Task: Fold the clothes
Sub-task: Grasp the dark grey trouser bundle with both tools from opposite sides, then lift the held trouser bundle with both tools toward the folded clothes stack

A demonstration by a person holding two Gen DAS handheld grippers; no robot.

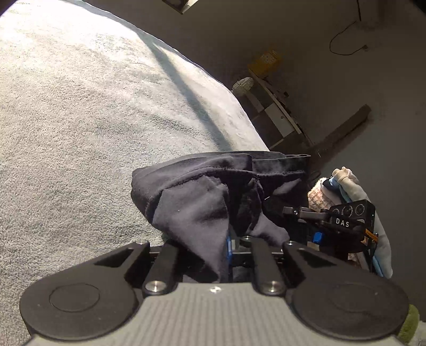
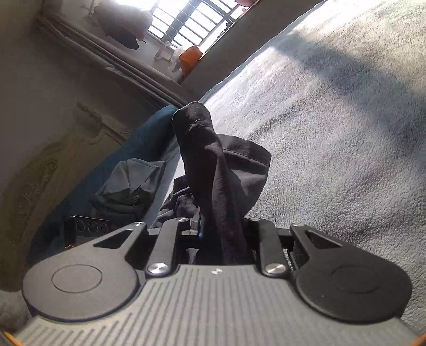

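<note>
Both hand-held grippers (image 1: 229,247) (image 2: 210,237) pinch dark garment (image 1: 202,197) above blanket (image 1: 80,119).

We saw a pale fleecy blanket (image 1: 80,111) spread wide, with a white shelf unit (image 1: 277,117) beyond its edge and a black cable (image 1: 343,40) loose on the floor. Elsewhere we noted a barred window (image 2: 186,24), an orange box (image 2: 190,57) and a teal cushion (image 2: 138,149).

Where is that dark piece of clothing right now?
The dark garment is held up between both tongs, left and right, bunched just above the pale fuzzy blanket near its edge.
</note>
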